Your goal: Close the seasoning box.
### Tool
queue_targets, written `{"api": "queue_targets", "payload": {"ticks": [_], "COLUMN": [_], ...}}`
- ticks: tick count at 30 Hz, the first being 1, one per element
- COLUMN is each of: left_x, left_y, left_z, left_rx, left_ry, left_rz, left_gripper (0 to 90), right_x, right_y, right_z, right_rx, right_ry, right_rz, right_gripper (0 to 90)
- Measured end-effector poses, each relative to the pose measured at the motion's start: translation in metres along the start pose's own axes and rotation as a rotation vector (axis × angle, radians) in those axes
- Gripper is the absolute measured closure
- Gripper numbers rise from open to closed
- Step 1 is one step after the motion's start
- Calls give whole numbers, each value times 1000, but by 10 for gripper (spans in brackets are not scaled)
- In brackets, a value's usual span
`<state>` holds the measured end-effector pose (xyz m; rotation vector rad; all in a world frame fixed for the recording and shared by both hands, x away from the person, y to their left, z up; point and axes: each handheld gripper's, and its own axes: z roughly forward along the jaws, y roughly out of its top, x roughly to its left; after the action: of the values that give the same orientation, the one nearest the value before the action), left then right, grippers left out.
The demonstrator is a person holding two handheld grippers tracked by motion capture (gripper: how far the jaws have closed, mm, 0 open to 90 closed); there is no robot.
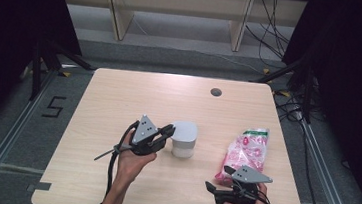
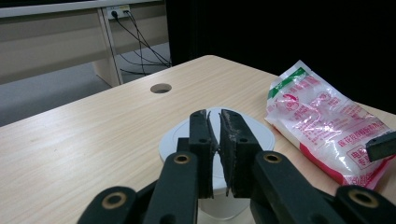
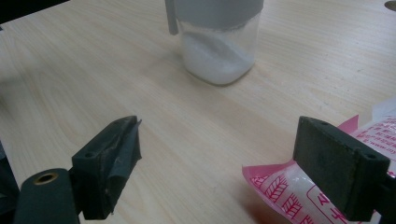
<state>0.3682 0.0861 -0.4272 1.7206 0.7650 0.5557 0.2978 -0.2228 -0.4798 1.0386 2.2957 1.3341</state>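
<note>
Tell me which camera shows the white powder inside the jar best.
The right gripper view: the clear jar shows its powder banked up one side. The high view shows the jar small, and the left gripper view shows mostly its grey lid behind the jaws.

Even overhead light falls on the pale worktop (image 1: 111,175), with a soft bright patch of glare toward its far edge. Dark curtains flank both sides. Shadows are faint and short. In both gripper views the nearest black tongs are slightly blurred, and the background softens.
</note>
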Motion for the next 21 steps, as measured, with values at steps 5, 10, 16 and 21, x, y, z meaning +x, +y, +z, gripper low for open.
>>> {"api": "queue_targets", "payload": {"ticks": [5,10,16,21], "left_x": [0,3,7,10], "left_y": [-2,-5,-10,-15], "left_z": [-3,-7,-12,-17], "left_rx": [-6,-6,0,5], "left_ry": [-7,-4,-4,1], "left_rz": [-7,-23,-39,-49], "left_gripper": [771,743,691,612], "right_x": [0,-1,-1,-2], "right_y": [0,0,0,0], "right_z": [0,0,0,1], "right_rx": [0,0,9,11], "right_ry": [2,-6,9,9], "right_rz": [-1,-7,-7,-11], "right_gripper": [157,157,157,157]}}
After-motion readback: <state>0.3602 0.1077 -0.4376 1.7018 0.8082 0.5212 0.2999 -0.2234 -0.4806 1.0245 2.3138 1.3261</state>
